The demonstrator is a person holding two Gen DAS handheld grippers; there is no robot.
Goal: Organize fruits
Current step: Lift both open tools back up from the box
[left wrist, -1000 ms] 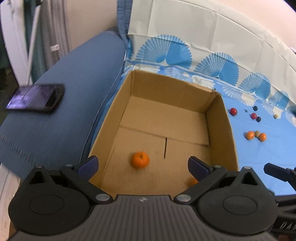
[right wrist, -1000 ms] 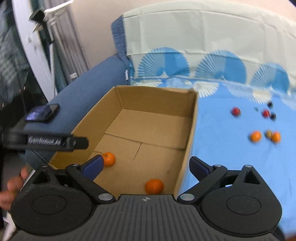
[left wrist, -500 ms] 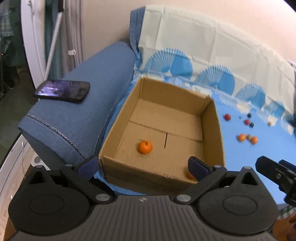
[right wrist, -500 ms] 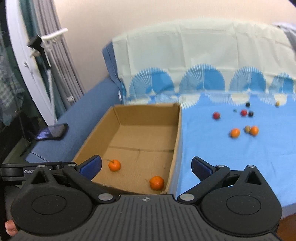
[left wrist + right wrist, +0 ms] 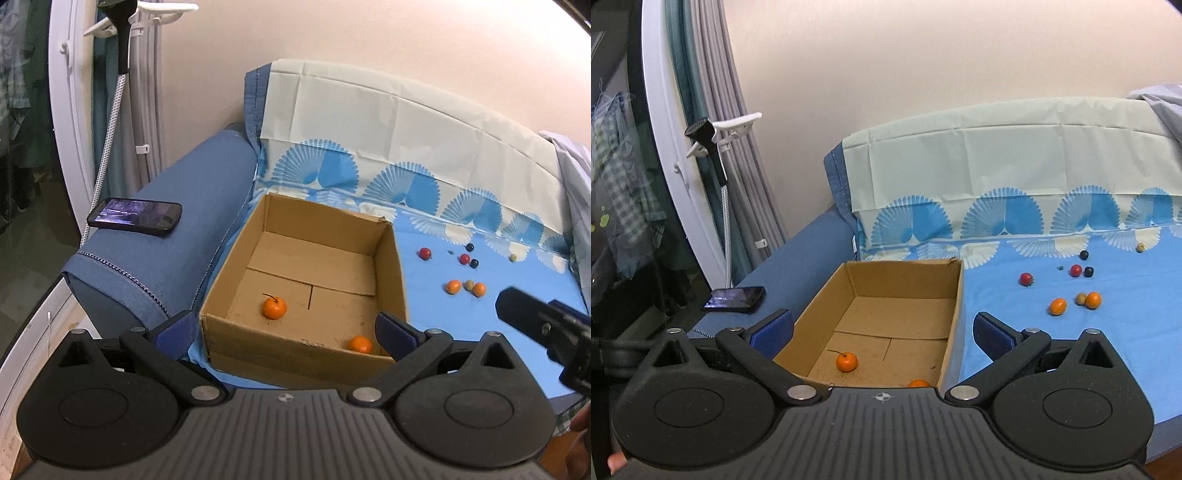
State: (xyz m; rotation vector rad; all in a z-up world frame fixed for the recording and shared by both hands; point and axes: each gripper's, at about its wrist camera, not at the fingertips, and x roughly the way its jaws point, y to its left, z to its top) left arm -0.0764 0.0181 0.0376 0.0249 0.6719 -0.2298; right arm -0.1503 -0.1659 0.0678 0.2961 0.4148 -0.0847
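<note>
Cardboard box (image 5: 388, 273) (two oranges (image 5: 274, 308) inside)

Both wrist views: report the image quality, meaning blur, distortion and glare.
Left wrist view: sharp, strong fisheye bending of the sofa back, the other tool soft at the right edge, glare on the phone screen. Right wrist view: sharp too, the door frame curves, even soft light, faint shadows under the oranges on the sheet.

Blue sofa (image 5: 177, 236), beige wall (image 5: 923, 74), grey curtain (image 5: 738, 166)
</note>
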